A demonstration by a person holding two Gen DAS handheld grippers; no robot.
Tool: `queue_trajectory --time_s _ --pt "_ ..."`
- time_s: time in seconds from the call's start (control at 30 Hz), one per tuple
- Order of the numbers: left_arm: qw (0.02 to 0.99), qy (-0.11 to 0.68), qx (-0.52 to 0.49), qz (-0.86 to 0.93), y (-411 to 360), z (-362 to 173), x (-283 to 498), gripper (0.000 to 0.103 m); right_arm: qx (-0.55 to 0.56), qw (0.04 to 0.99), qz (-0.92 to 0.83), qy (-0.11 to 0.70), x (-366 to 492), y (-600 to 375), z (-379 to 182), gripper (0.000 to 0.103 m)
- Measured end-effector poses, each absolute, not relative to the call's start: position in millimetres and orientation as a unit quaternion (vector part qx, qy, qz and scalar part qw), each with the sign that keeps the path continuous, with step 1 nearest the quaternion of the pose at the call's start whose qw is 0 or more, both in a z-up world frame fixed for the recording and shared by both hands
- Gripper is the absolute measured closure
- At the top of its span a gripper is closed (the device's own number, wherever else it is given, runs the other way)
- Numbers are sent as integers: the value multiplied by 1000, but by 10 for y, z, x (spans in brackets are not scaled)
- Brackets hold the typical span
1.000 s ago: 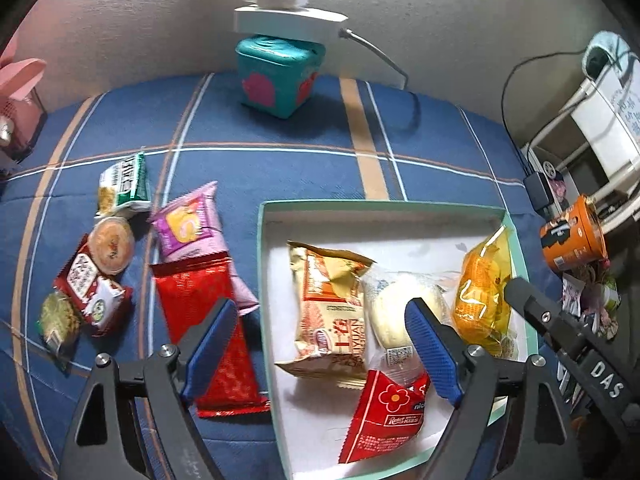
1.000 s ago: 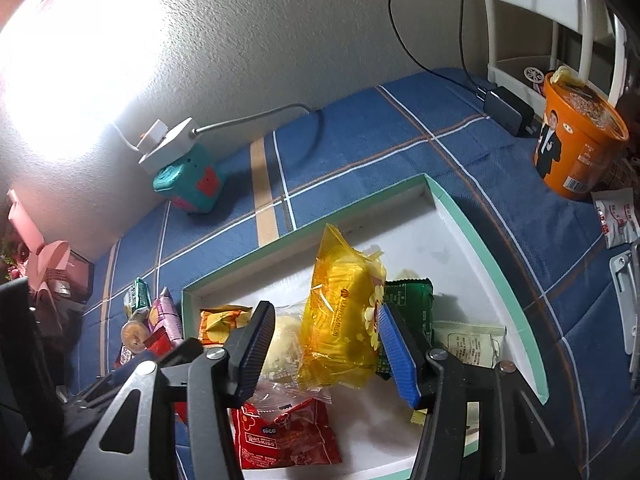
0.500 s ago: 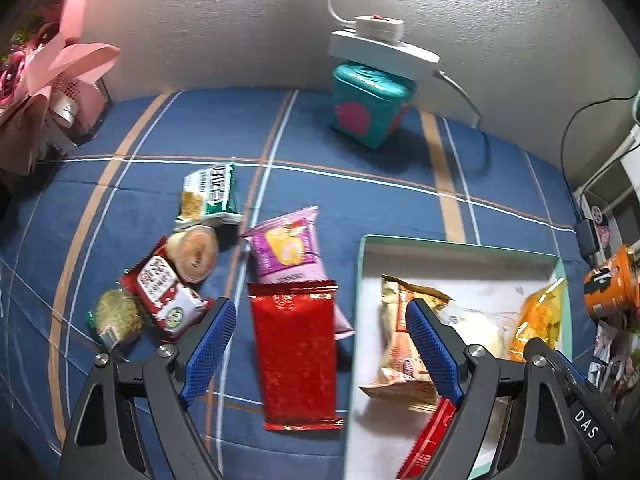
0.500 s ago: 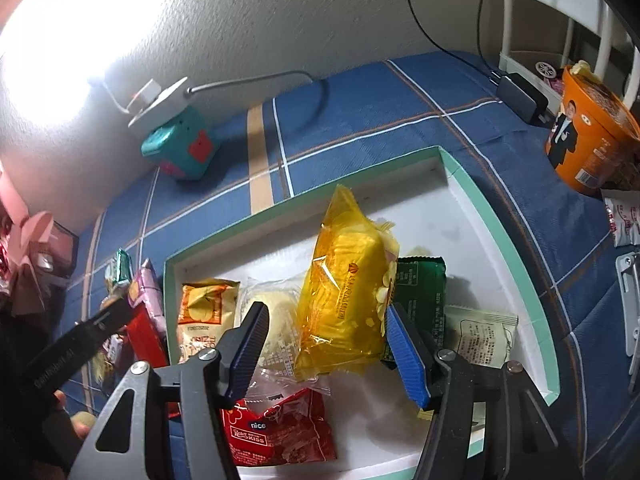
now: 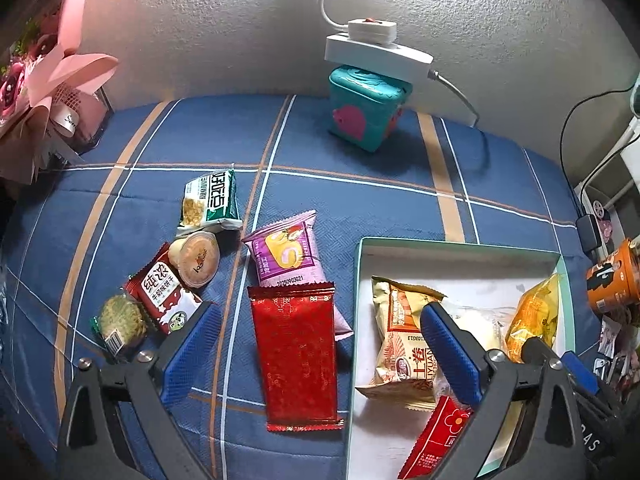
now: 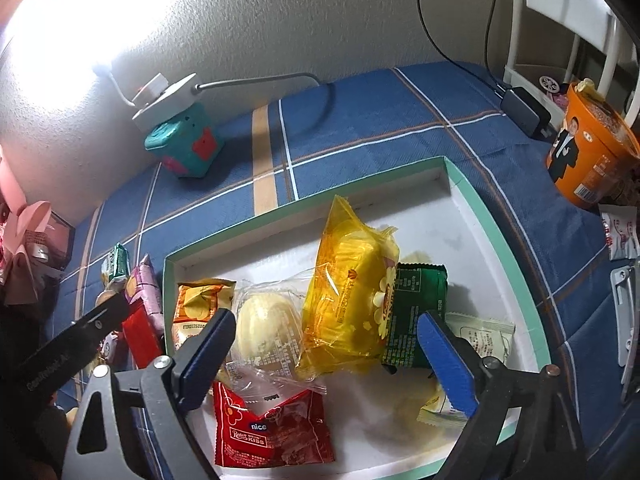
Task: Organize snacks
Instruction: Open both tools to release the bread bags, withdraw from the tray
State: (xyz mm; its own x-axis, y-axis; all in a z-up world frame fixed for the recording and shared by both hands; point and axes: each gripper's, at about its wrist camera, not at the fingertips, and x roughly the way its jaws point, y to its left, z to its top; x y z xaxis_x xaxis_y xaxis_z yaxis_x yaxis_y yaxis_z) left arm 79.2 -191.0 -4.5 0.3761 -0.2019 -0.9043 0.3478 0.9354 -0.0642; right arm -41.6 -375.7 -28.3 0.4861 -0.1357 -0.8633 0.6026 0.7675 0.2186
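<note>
Step in hand was judged as between a drop and the next pick. The right gripper [image 6: 324, 354] had just been opening over the tray [image 6: 496, 216]; its jaws were seen spread wide with the yellow packet [image 6: 348, 292] lying between them, not pressed. That packet was resting in the tray against a green packet [image 6: 416, 312], beside a clear-wrapped bun [image 6: 266, 324] and a red Kiss packet [image 6: 272, 432].

The left gripper [image 5: 320, 352] had also just been opening; its jaws were seen wide apart, nothing gripped, with the red wrapper [image 5: 296, 356] on the blue cloth [image 5: 360, 184] below them. A purple cake packet [image 5: 286, 252], a green-white packet [image 5: 212, 200], a jelly cup [image 5: 196, 258] and others were left outside the tray.

The next move was judged to call for lowering the left gripper onto the red wrapper, closing across its narrow width, then carrying it into the tray.
</note>
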Motion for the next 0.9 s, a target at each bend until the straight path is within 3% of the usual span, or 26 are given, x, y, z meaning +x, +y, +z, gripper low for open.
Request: queue_trajectory --time_s 0.13,0.2,0.9 --pt "831 527 69 -163 -1902 -19 791 3 253 824 -227 453 -419 -3755 -254 8" --pt "833 524 67 -162 -1891 -3 789 3 252 825 -228 452 -421 -3751 -242 0" --pt "846 509 63 -145 -1542 130 748 3 231 829 -225 457 -441 -3515 -131 0"
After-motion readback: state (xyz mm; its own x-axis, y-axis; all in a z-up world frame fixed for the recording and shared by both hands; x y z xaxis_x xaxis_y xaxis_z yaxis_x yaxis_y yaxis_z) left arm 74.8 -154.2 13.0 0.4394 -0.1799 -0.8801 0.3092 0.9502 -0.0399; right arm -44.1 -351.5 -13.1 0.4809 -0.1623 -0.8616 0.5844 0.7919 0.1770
